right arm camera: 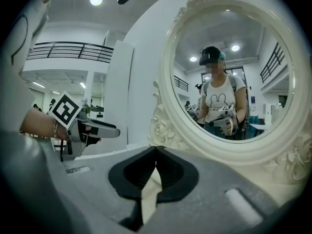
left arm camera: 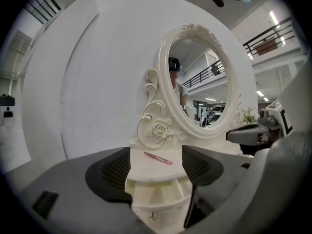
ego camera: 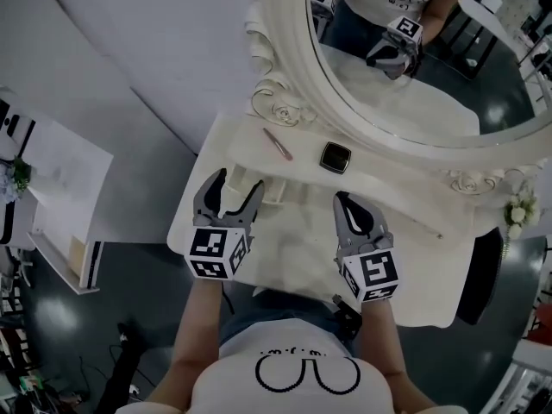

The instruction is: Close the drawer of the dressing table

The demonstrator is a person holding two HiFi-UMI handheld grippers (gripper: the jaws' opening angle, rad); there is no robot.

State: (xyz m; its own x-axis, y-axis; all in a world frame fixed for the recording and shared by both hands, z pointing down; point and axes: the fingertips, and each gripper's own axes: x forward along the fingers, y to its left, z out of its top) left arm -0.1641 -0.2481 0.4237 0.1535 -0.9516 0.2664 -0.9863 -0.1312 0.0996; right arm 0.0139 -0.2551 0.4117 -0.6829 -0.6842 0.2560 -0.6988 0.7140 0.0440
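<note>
1. The drawer (left arm camera: pixel 157 209) is a small white one with a single gold knob (left arm camera: pixel 153 216). It sits low in the little tiered unit at the near left of the bench (ego camera: pixel 414 257), under an open shelf, and its front looks to stand slightly proud of the unit.
2. Judged by its look, it is light and stiff, painted smooth and probably slippery. It should slide on a straight push. The flat front beside the knob is the best place to press. The knob is tiny and may be delicate, so it is better left unpinched.
3. The left gripper (ego camera: pixel 239 184) has its jaws well apart, with nothing clamped. In its own view the drawer shows between them, untouched, so it is lined up but short of contact.
4. The right gripper (ego camera: pixel 342 201) has its jaws tip to tip on nothing. It hovers over the middle of the bench, well apart from the drawer.
5. Count on the bench:
   - One drawer can be seen; whether there are more I cannot tell.
   - One pink stick (ego camera: pixel 277 143) lies on the top tier, just beyond the drawer unit.
   - One dark square case (ego camera: pixel 335 157) lies to the right of the stick.
   - One oval mirror (ego camera: pixel 405 59) stands at the far side.
   - One spray of white flowers (ego camera: pixel 520 210) is at the far right.
</note>
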